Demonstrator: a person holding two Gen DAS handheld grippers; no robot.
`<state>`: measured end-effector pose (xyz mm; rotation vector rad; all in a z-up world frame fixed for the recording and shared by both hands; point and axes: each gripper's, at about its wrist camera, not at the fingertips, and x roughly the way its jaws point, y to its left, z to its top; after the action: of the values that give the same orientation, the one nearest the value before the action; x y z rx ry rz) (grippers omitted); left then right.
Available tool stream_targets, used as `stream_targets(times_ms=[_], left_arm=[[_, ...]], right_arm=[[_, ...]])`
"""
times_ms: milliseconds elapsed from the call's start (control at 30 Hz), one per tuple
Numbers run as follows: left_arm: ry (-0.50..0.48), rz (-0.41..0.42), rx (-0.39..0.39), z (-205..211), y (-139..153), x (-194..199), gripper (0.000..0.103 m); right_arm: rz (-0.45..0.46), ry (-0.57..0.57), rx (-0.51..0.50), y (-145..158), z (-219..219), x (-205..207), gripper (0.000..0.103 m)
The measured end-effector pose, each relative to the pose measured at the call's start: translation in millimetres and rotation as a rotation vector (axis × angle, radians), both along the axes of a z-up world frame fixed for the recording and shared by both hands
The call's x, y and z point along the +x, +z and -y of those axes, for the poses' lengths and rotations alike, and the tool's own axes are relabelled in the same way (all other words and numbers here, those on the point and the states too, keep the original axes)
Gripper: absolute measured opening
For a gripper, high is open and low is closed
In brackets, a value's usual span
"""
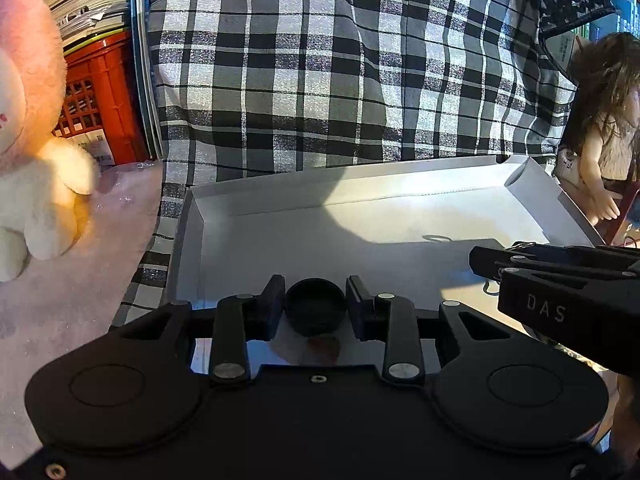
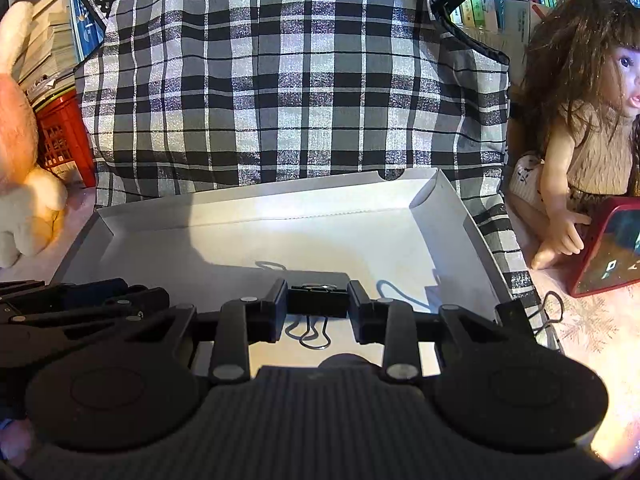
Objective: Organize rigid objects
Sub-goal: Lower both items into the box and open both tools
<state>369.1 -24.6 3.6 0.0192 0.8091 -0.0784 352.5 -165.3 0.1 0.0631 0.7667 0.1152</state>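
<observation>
Cap (image 1: 315, 311) clamped in left gripper (image 1: 315, 307); binder clip (image 2: 318, 300) clamped in right gripper (image 2: 318, 305).

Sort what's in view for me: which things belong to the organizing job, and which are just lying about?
Job:
- black round cap in the left gripper
- black binder clip in the right gripper
- white box, open
- second binder clip at the box's right edge

Lying about:
- plush rabbit
- doll
- red phone
- red crate
- plaid cloth
</observation>
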Motion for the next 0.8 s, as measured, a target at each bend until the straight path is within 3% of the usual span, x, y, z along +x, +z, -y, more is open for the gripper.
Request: stream_targets(times_ms=[800], left_arm=[[0.001,0.002,-0.009,-0.7,-1.3,0.0,0.034]], right_arm=[[-0.002,-0.002,0.015,0.4,-0.4,-1.9,0.044]])
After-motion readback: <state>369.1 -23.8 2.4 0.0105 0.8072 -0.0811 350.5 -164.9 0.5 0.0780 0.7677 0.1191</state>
